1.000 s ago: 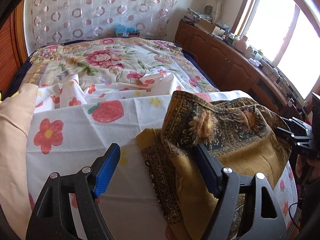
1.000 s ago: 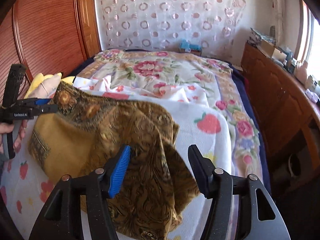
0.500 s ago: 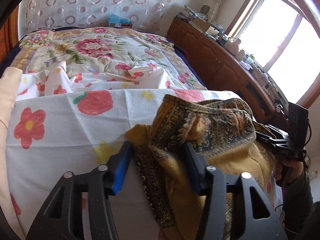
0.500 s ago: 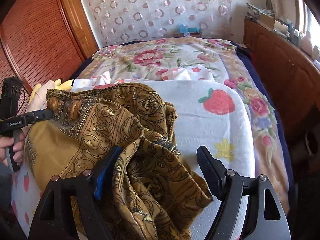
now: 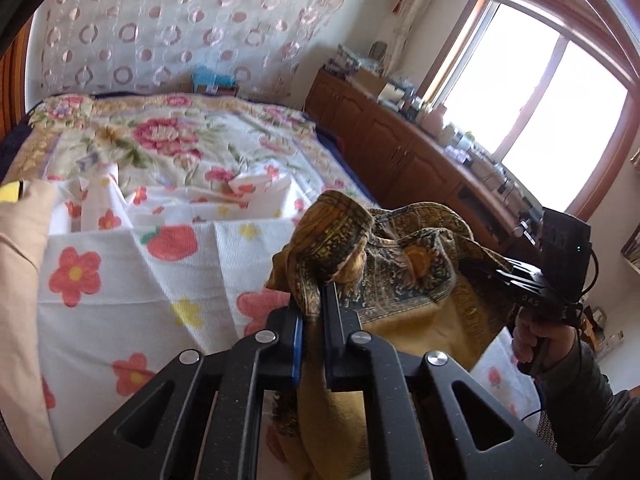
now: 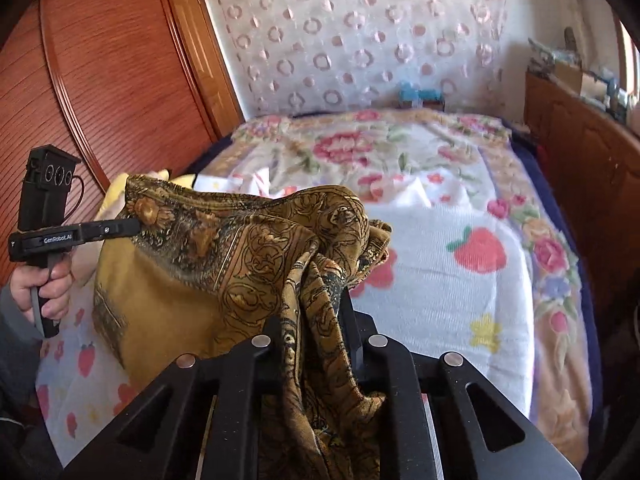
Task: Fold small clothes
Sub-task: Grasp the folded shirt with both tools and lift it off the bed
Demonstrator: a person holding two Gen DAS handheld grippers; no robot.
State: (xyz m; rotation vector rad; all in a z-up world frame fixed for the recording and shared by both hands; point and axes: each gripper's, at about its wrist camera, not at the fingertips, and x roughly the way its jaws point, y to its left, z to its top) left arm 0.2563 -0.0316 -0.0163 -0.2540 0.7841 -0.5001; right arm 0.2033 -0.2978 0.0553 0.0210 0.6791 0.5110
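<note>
I hold the golden-brown patterned cloth (image 5: pixel 404 276) with both my tongs, and it hangs between them above the bed (image 5: pixel 168 148). My left tongs (image 5: pixel 316 308) have just been closing, and now they pinch a bunched corner of the cloth; the fabric stands up in a small knot-like fold just over the fingertips. The blue pad (image 5: pixel 297 344) of one finger presses against the fabric from the left side. My right tongs (image 6: pixel 320 304) have also just been closing, and they grip another gathered part of the same cloth, which falls down in folds between the two black fingers.

From the left wrist view I see my right hand (image 5: pixel 536 340) on its handle at the right edge, with the cloth stretching toward it. From the right wrist view I see my left hand (image 6: pixel 44 288) at the left edge, and the dark bordered edge of the cloth runs from there to my right tongs. The plain yellow middle of the cloth sags below this edge.

Under the cloth lies a white towel with red flowers and strawberries (image 5: pixel 132 280), spread on the flowered bedspread. A wooden cabinet (image 5: pixel 400 152) stands along the side of the bed, under the window (image 5: pixel 536 108). A curtain with rings (image 6: pixel 360 40) hangs behind the bed.
</note>
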